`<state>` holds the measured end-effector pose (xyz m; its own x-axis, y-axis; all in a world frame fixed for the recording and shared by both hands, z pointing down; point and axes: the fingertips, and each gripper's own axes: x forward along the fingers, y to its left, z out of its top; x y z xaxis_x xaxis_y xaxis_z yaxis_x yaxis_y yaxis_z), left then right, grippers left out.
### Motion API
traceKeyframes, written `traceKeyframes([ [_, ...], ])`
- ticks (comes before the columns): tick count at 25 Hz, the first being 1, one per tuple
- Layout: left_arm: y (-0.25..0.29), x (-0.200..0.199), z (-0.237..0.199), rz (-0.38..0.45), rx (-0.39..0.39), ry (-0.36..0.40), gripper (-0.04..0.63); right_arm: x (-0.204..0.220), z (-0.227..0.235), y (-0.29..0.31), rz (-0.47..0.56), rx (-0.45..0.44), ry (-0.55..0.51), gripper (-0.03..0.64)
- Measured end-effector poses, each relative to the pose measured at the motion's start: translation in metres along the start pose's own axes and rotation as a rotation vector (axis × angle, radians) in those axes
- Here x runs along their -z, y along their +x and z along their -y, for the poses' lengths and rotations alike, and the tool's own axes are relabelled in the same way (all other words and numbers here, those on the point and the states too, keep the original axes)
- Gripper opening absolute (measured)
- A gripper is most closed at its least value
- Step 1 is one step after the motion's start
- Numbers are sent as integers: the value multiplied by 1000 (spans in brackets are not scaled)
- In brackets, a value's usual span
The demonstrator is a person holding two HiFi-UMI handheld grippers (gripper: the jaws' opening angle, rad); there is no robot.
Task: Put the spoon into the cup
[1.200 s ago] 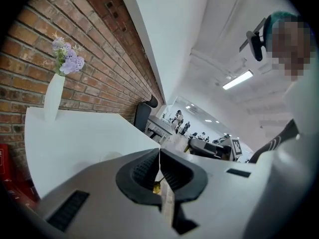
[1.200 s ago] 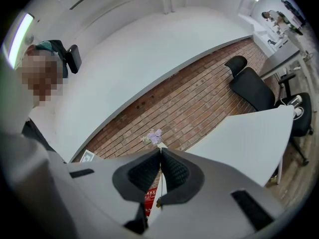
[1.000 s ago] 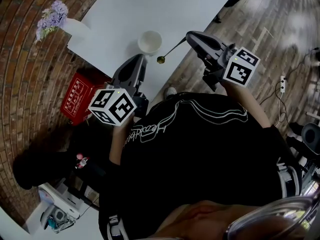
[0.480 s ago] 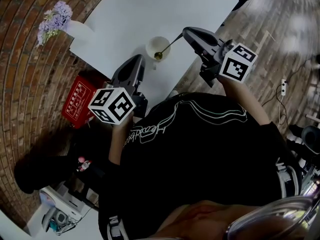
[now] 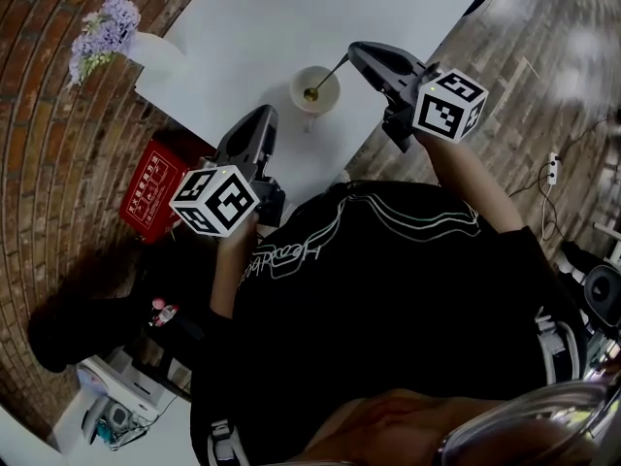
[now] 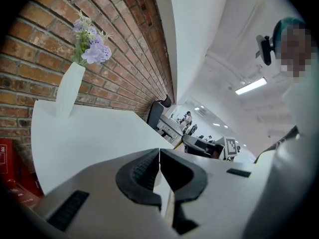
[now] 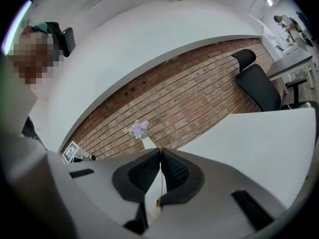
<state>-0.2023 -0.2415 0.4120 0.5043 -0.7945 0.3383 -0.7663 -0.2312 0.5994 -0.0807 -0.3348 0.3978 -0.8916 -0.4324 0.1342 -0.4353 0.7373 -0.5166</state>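
Note:
A white cup [image 5: 314,89] stands near the front edge of the white table [image 5: 272,27]. My right gripper [image 5: 355,54] is shut on the thin handle of a gold spoon [image 5: 326,77], whose bowl hangs over the cup's mouth. In the right gripper view the spoon [image 7: 160,185] runs down between the closed pads. My left gripper [image 5: 258,130] hovers left of the cup at the table's edge, shut with nothing in it; its pads [image 6: 149,166] meet in the left gripper view.
A white vase of purple flowers [image 5: 109,35] stands at the table's left corner by the brick wall [image 5: 49,124]. A red box [image 5: 150,190] sits on the floor below the table. A black office chair [image 7: 259,83] stands at the table's far side.
My right gripper has carried the spoon from beyond the table's edge to over the cup's mouth. The left gripper has shifted only slightly.

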Motion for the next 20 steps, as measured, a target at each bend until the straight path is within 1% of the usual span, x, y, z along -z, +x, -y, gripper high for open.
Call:
traceKeyframes([
  [5,2,4,-13,-11,-17,-18,7,20,15,13,-49,22,-4,-2],
  [12,4,9,-25,-33,-22,-37,8,46,30,25,-93,43,15,-2],
  [20,10,9,-28,-43,-22,-42,7,64,35,28,-124,27,20,-2],
])
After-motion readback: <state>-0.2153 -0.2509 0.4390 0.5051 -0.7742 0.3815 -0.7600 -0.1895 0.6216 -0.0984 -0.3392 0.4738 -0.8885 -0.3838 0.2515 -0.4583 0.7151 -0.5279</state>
